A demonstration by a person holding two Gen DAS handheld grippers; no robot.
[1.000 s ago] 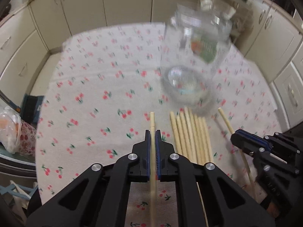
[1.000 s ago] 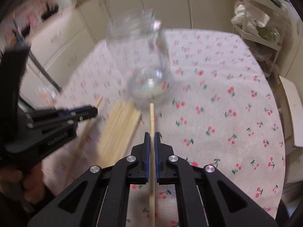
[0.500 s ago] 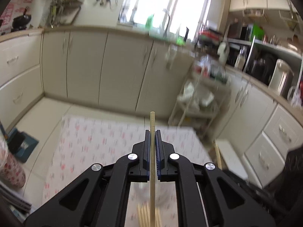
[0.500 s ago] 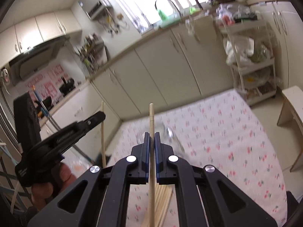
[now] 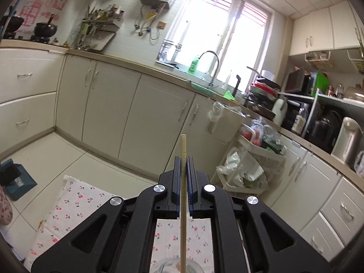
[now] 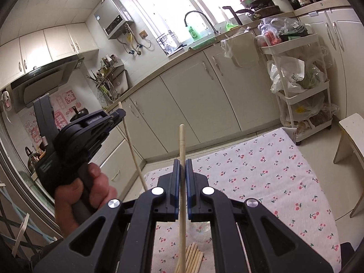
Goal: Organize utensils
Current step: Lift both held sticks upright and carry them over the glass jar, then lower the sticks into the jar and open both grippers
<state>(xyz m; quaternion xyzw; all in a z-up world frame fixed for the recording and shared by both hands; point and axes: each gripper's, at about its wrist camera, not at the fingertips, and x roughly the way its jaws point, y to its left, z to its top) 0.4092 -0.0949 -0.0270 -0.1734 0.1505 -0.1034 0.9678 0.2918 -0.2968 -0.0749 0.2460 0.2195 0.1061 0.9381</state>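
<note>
Wooden chopstick [image 5: 183, 182] clenched in left tool [image 5: 183, 159], another [image 6: 182, 182] in right tool [image 6: 182, 161], above cherry-print cloth [image 6: 261, 175].

Left hand-held gripper [image 5: 183, 159] clamped shut, right hand-held gripper [image 6: 182, 161] clamped shut, hand [image 6: 84, 193] gripping handle.
</note>
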